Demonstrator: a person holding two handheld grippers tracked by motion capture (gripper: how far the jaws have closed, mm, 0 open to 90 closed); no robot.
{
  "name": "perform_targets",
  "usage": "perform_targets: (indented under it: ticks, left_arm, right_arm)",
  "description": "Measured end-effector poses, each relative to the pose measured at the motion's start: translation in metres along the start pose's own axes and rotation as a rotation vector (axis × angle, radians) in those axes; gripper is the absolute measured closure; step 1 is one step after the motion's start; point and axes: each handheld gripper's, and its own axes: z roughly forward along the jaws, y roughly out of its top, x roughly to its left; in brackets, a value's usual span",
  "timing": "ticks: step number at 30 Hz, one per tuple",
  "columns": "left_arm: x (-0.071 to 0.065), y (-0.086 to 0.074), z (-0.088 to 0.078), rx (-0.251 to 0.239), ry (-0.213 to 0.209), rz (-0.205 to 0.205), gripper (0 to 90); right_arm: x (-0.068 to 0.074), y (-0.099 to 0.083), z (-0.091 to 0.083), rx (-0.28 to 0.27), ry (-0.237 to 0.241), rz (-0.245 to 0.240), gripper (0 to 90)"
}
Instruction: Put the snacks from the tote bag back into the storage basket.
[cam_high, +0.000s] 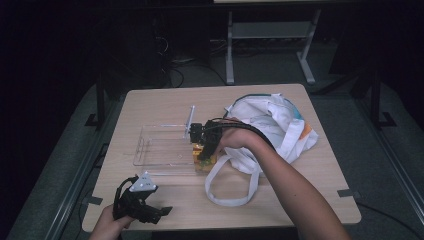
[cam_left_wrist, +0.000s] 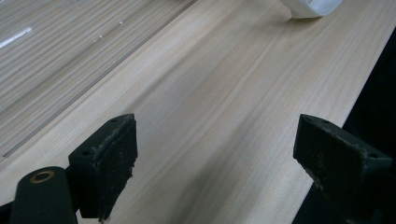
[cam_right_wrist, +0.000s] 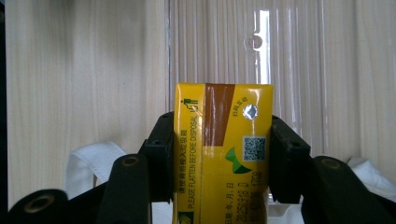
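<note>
A yellow drink carton (cam_right_wrist: 222, 149) with a brown stripe and a foil straw hole sits between the jaws of my right gripper (cam_right_wrist: 219, 154), which is shut on its two sides. From above, that gripper (cam_high: 204, 150) holds the carton (cam_high: 206, 161) at the near right corner of a clear plastic tray (cam_high: 160, 147). A white cloth bag (cam_high: 270, 125) lies to the right, its strap (cam_high: 227, 192) looping toward the front. My left gripper (cam_high: 150, 212) rests near the front left edge of the table, jaws open (cam_left_wrist: 215, 163) over bare wood.
The light wooden table (cam_high: 320, 170) has room at the front right and the back left. A clear upright piece (cam_high: 190, 120) stands at the tray's far right corner. The table's front edge (cam_left_wrist: 359, 102) runs close beside my left gripper. Dark floor and a metal stand lie beyond.
</note>
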Motion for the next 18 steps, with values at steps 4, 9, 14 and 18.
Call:
perform_targets:
  ticks: [4,9,14,18]
  left_arm:
    - [0.0001,-0.0002,0.0002,-0.002,0.001,-0.002,13.3]
    - [0.0002,-0.0004,0.0001,-0.003,0.002,-0.002,13.3]
    - [-0.0003,-0.0003,0.0001,-0.001,-0.002,-0.004,13.3]
    - [-0.0004,0.0000,0.0000,0.000,-0.002,0.001,13.3]
  right_arm:
    - [0.0004,0.0004,0.0041,0.020,0.002,-0.007,51.3]
    - [0.0013,0.0012,0.0067,0.030,0.003,-0.008,51.2]
    - [0.0022,0.0013,0.0071,0.031,-0.001,-0.010,50.8]
    - [0.0033,0.0018,0.0056,0.022,0.001,0.004,48.1]
